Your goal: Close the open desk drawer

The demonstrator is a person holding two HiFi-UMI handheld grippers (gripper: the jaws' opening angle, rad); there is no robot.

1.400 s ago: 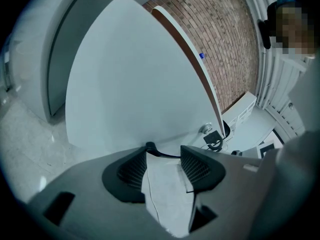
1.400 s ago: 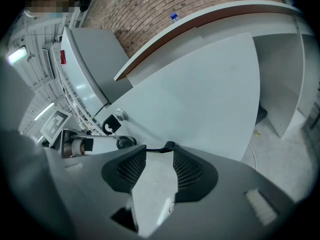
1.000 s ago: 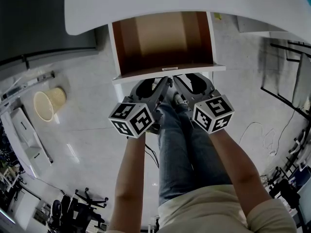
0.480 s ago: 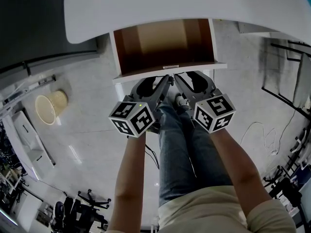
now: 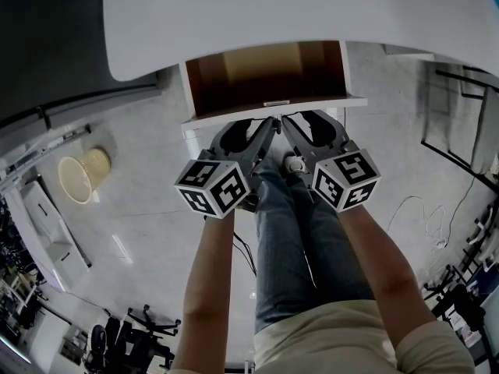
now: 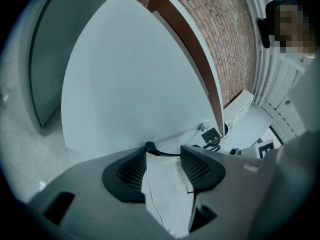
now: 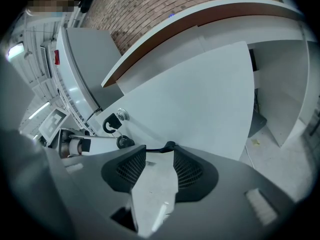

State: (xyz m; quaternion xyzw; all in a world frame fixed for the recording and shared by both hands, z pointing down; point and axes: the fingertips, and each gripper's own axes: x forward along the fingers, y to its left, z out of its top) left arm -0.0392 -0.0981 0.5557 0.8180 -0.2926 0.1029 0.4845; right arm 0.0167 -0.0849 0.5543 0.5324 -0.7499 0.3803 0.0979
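Drawer [image 5: 265, 72]: we see it partly open under the white desk [image 5: 296, 6], its brown inside showing and its white drawer front [image 5: 327, 104] facing us.
Left gripper [image 6: 164, 151]: we hold its jaws apart with only floor between them. Its tips are at the lower edge of the drawer front, left of the lock [image 7: 121, 116].
Right gripper [image 7: 160, 149]: its jaws are likewise apart and empty, with the tips at the same edge, right of the lock.
Key [image 7: 108, 124]: it hangs from the lock, between our 2 grippers.
Basket [image 5: 81, 174]: it stands on the floor, well off to the left.
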